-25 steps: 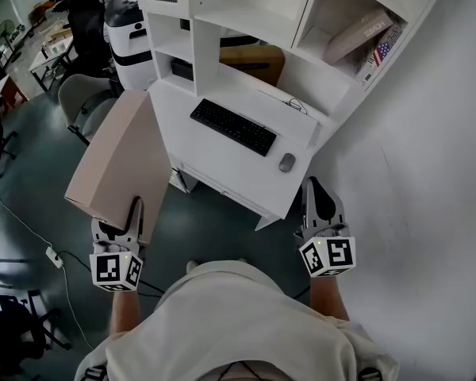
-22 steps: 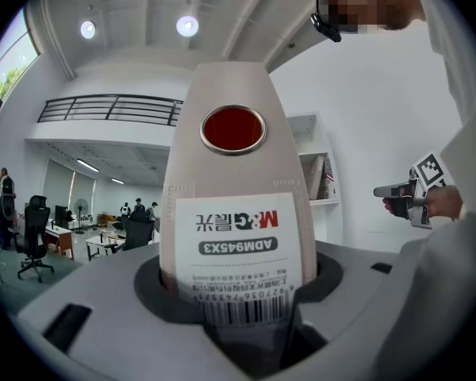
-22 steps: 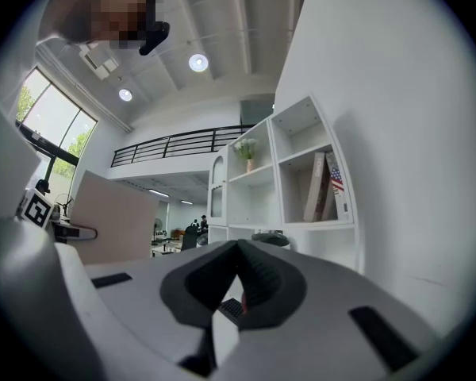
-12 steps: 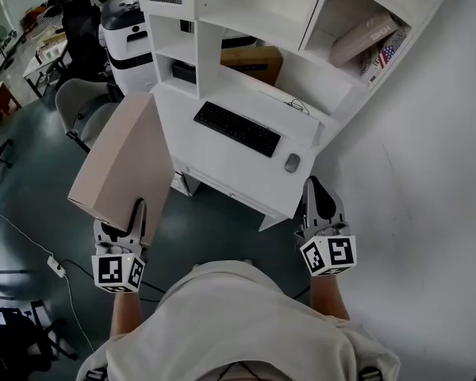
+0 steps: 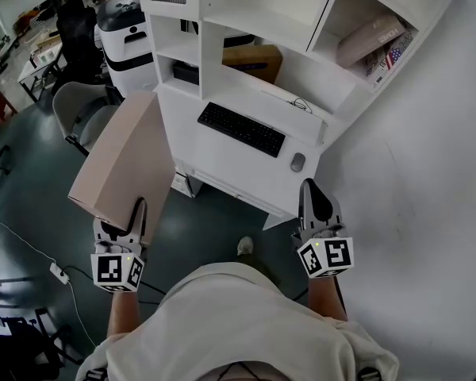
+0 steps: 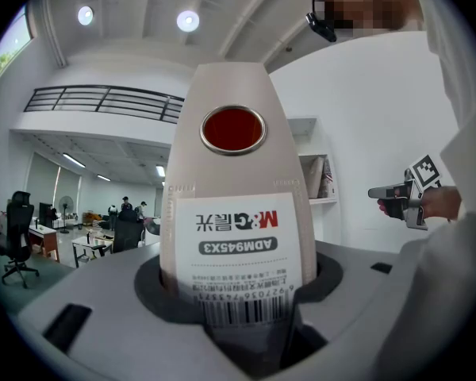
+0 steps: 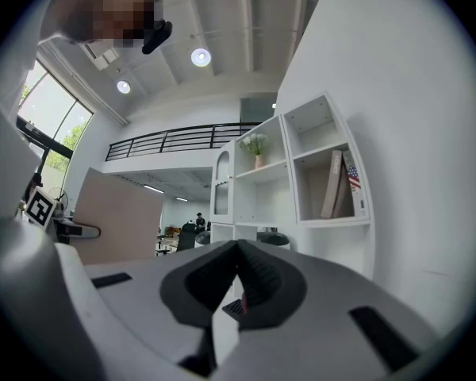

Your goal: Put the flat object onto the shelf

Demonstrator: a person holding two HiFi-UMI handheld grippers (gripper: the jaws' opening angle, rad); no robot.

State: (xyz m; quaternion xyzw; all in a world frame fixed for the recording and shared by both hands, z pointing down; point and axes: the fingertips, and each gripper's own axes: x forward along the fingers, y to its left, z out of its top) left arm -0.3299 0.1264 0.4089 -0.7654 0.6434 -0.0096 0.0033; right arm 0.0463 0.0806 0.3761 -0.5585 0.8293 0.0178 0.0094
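Observation:
The flat object is a wide beige cardboard file box [image 5: 123, 161] with a red button and a barcode label on its spine [image 6: 234, 173]. My left gripper [image 5: 135, 213] is shut on its near edge and holds it up at the left, short of the desk. In the left gripper view the box fills the space between the jaws [image 6: 238, 308]. The white shelf unit [image 5: 210, 50] stands ahead above a white desk [image 5: 222, 169]. My right gripper [image 5: 313, 195] is shut with nothing in it, at the desk's near right corner; its tips meet [image 7: 236, 272].
On the desk lie a black keyboard [image 5: 242, 128] and a grey mouse [image 5: 298, 162]. A brown box [image 5: 254, 60] sits in a lower compartment; books [image 5: 373, 38] lean in the upper right one. A grey chair [image 5: 83, 111] stands left of the desk. A white wall [image 5: 412, 197] runs along the right.
The person has stepped closer to the desk, carrying both grippers along; a foot now shows below. The left grip on the box and the shut right jaws are unchanged.

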